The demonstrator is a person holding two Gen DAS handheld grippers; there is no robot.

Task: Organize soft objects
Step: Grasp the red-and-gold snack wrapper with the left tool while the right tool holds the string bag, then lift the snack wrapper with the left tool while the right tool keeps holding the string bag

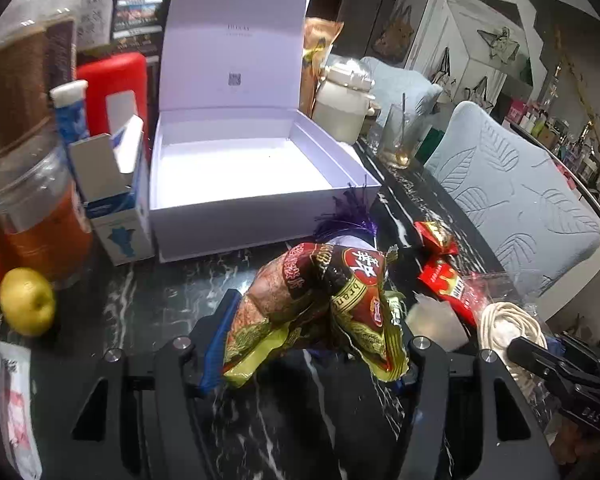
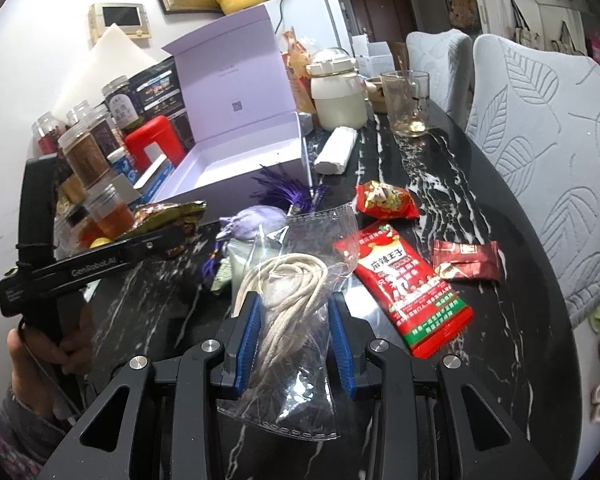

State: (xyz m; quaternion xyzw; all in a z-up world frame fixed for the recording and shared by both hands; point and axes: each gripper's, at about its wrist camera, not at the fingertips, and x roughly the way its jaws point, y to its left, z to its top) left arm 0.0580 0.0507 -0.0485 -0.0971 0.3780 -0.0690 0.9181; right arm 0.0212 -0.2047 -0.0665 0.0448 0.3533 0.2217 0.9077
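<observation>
Between the blue-padded jaws of the left gripper, in the left wrist view, sits a crinkled brown-and-gold foil snack packet, pinched across its middle so that both ends bulge out – a soft thing held by squeezing, and lifted clear of the black marble-patterned table. The jaws stand about half closed, clamped on the packet. Straight ahead is the open lilac cardboard gift box, lid propped upright and its floor bare; I judge it the place meant for the soft things, which would explain why the packet points that way. Near the box's front corner lie a purple tasselled sachet and red snack wrappers.

Across the right wrist view, the right gripper is nearly shut on a clear plastic bag holding a coil of cream cord. Its blue pads press the bag from both sides, and the bag's far end spreads over the table, so it appears gripped but not clearly raised. The left gripper shows at the left edge, held in a person's hand, with the foil packet in its tip just short of the lilac box. A long red snack packet, a round red one and a small dark red sachet lie loose on the table to the right – likely still to be sorted.
</observation>
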